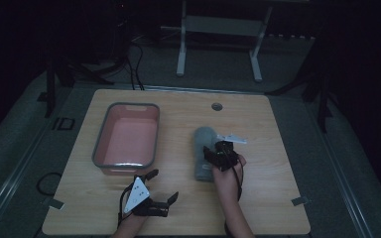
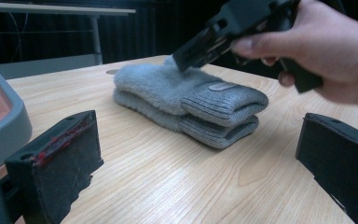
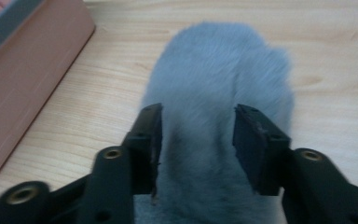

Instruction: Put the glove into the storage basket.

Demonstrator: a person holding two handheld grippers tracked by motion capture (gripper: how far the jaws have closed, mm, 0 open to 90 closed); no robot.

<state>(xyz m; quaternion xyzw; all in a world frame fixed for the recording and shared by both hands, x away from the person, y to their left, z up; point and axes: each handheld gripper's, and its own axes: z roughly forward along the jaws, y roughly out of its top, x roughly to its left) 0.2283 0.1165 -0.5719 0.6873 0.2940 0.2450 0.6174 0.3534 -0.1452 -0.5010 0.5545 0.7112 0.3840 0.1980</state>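
Straddling fuzzy grey socks (image 3: 214, 93): right tool (image 3: 198, 140)

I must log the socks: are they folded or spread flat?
Folded. The grey socks lie doubled in two stacked layers, ribbed cuffs one above the other.

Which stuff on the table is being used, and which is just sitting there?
Being used:
- grey fuzzy socks, folded in a stack
- right gripper, jaws apart over the socks

Just sitting there:
- pink tub with a grey rim
- left gripper, open, holding nothing
- wooden table
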